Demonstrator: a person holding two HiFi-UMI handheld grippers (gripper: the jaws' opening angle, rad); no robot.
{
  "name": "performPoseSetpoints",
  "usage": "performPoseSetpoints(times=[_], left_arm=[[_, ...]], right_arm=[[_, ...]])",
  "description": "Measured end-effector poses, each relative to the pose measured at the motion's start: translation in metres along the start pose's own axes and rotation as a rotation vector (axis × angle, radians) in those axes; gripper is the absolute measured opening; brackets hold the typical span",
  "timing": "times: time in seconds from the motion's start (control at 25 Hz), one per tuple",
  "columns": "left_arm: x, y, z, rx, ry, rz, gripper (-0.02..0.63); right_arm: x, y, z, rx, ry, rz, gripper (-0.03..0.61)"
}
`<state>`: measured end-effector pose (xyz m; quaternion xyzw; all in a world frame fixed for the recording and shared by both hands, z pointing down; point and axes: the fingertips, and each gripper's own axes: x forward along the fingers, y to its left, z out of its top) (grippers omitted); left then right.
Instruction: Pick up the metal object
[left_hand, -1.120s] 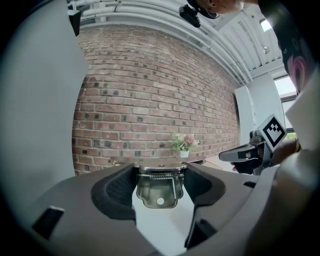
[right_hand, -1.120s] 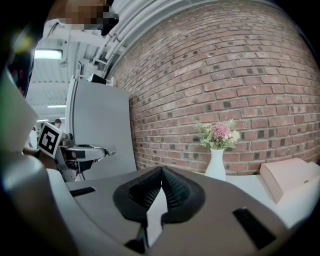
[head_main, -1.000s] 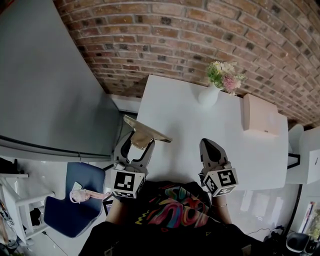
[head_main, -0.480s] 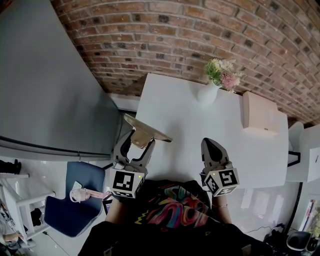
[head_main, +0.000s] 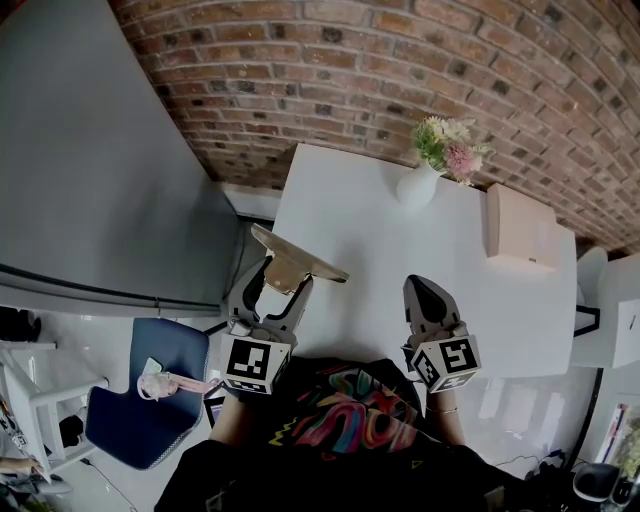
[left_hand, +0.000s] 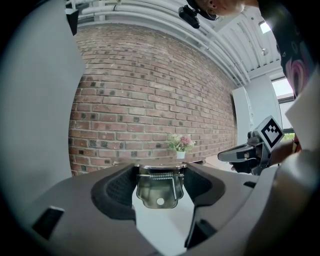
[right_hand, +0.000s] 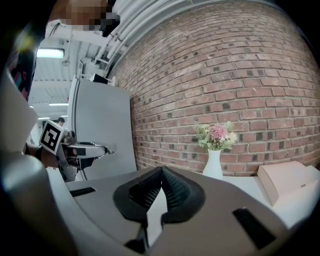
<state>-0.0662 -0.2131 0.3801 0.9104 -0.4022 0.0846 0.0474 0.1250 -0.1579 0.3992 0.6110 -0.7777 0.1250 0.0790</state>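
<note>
The metal object is a brass-coloured flat piece with a spring clip and a small hole. My left gripper is shut on it and holds it in the air by the white table's near left corner. In the left gripper view the metal object sits clamped between the two dark pads, in the grip of the left gripper. My right gripper hovers over the table's near edge, shut with nothing in it. Its pads meet at the tips in the right gripper view.
A white vase of flowers and a beige box stand at the table's far side against the brick wall. A large grey cabinet fills the left. A blue chair stands on the floor at the lower left.
</note>
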Motion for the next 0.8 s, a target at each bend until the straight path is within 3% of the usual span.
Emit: performPoseSetpoints(times=[0.8], left_arm=[[0.003,-0.006,-0.003,0.002,0.012,-0.023,0.301]], right_arm=[[-0.006,-0.010,-0.004,-0.006,0.014,-0.019,0.018]])
